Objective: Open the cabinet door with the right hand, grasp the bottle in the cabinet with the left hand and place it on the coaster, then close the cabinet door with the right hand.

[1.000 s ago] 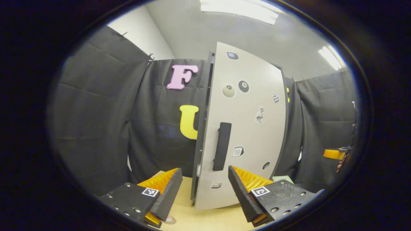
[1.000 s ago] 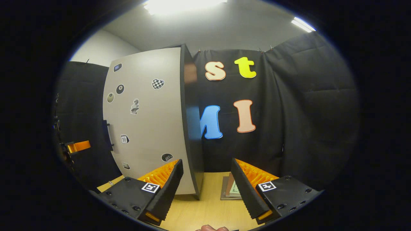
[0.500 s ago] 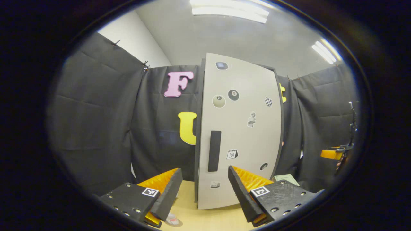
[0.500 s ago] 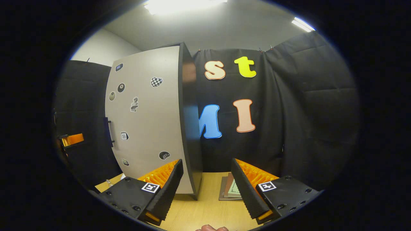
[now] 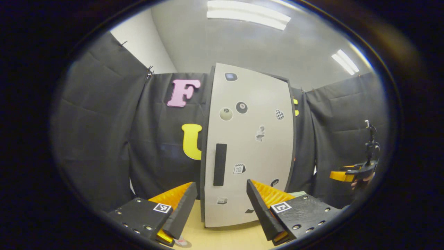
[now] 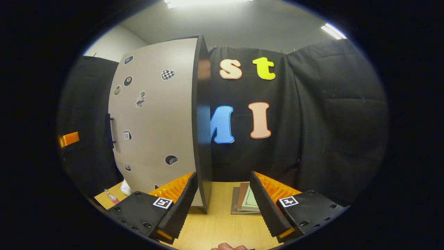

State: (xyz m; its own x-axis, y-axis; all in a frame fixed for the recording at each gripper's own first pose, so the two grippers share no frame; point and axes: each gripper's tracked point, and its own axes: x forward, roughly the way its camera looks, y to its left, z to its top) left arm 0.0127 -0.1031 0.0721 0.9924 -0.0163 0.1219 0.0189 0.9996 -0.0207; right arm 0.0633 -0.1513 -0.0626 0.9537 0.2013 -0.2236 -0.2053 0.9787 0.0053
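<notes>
The cabinet's pale door (image 5: 249, 139) with several stickers lies flush with its dark frame, and its black handle (image 5: 220, 164) sits near the left edge. My left gripper (image 5: 219, 208) faces this door, open and empty. My right gripper (image 6: 223, 205) is open and empty too, framing the cabinet's black right side (image 6: 203, 121) without touching the door (image 6: 156, 114). A small bottle with a pink band (image 6: 111, 198) rests on the table at the lower left, left of the cabinet. Part of it shows by my left finger (image 5: 180, 242). I cannot tell whether a coaster lies under it.
A stack of books and papers (image 6: 246, 203) lies on the wooden table (image 6: 215, 225) right of the cabinet. A white object (image 6: 125, 187) sits behind the bottle. The right gripper (image 5: 348, 174) shows far right, the left gripper (image 6: 69, 139) far left. Black cloth walls surround the table.
The cabinet door has swung from slightly ajar to shut. My left gripper has drifted back and right. The right gripper has tilted a little, bringing the bottle into its view.
</notes>
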